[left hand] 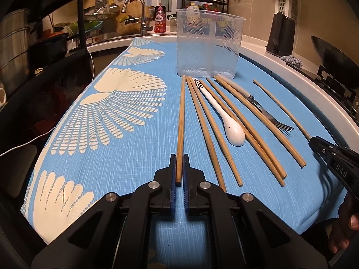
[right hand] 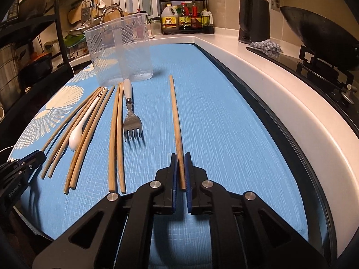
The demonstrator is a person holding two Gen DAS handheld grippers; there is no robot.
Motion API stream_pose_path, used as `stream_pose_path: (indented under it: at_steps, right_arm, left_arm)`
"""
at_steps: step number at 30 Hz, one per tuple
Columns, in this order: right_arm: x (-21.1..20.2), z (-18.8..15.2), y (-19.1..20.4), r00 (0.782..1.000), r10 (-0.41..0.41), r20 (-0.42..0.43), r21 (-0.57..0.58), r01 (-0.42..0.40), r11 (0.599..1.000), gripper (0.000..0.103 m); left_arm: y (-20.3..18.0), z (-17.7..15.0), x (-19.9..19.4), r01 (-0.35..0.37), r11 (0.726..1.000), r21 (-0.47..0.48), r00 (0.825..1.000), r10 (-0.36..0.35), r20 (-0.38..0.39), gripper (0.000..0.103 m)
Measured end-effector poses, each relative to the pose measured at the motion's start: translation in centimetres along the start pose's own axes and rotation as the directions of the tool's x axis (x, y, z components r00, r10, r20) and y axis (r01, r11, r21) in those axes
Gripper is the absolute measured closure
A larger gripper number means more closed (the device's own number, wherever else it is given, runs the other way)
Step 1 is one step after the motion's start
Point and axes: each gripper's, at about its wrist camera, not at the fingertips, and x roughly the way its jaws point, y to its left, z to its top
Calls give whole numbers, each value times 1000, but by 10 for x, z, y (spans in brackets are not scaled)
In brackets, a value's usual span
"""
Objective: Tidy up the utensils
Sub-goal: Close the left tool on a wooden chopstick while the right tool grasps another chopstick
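We have the left hand-held gripper [left hand: 179, 157] clamped on one chopstick [left hand: 180, 121] and the right hand-held gripper [right hand: 180, 157] clamped on another chopstick [right hand: 175, 116], both on the bench [left hand: 134, 157].

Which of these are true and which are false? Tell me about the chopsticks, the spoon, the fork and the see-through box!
1. The left tool is shut on a chopstick. True.
2. The right tool is empty. False: it pinches the far-right chopstick.
3. The white spoon lies between chopsticks. True.
4. The fork stands inside the clear container. False: it lies on the blue cloth, and nothing shows inside the container.
5. The container stands upright behind the utensils. True.
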Motion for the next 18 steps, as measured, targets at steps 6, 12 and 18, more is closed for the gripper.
stream_pose_path:
  at_steps: [6, 12, 18]
  right_arm:
    - [1, 2, -1, 1000, 4, 4, 1, -4, 1000, 95]
    - [2, 1, 0, 1000, 4, 18, -10, -4, 1000, 95]
    - [3, -2, 0, 999, 4, 40, -33, -3, 999, 95]
  left_arm:
    - [-3, 1, 1, -5, 1000, 15, 1000, 5, 3, 97]
    - [-4, 1, 1, -6, 1000, 28, 1000, 6, 8, 98]
    - [-7, 0, 1, -17, 999, 39, 1000, 16, 18, 98]
